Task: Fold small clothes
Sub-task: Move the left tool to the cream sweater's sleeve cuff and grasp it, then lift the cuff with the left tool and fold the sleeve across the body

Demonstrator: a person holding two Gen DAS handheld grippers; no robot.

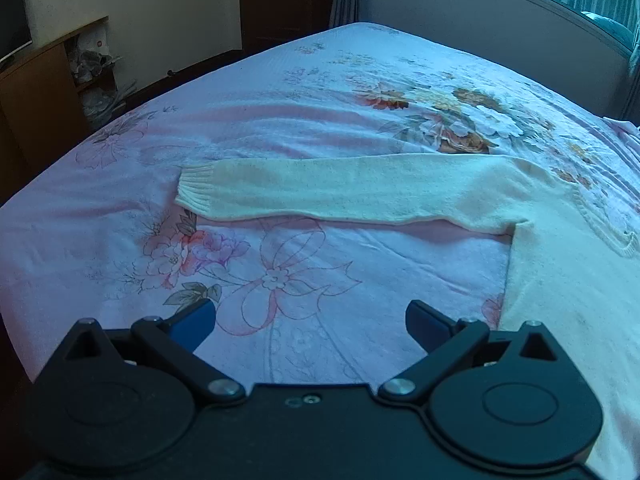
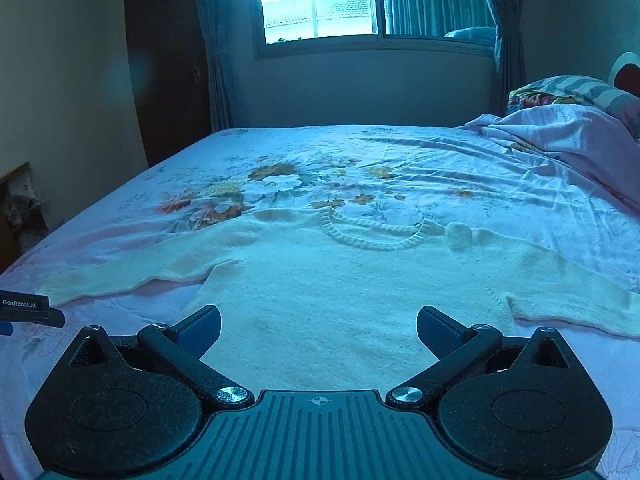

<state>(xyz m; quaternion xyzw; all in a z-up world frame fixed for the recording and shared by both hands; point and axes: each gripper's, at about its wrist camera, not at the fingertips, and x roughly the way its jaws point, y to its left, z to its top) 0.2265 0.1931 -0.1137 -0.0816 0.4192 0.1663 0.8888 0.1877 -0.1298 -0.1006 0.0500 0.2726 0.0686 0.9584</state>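
A cream knit sweater [image 2: 320,292] lies flat, front up, on the floral bed sheet [image 2: 400,152], with both sleeves spread out sideways and its ribbed collar [image 2: 376,236] at the far side. In the left wrist view its left sleeve [image 1: 320,188] stretches across the sheet, with the ribbed cuff [image 1: 196,192] at the left and the body [image 1: 572,300] at the right. My left gripper [image 1: 310,326] is open and empty above bare sheet, near the sweater's left side. My right gripper [image 2: 318,330] is open and empty above the sweater's lower body.
A bunched duvet and pillows [image 2: 568,120] lie at the bed's right end. A wooden shelf unit [image 1: 48,92] stands beyond the bed's left edge. A window with curtains [image 2: 376,0] is behind the bed. Part of the left gripper [image 2: 28,308] shows in the right wrist view.
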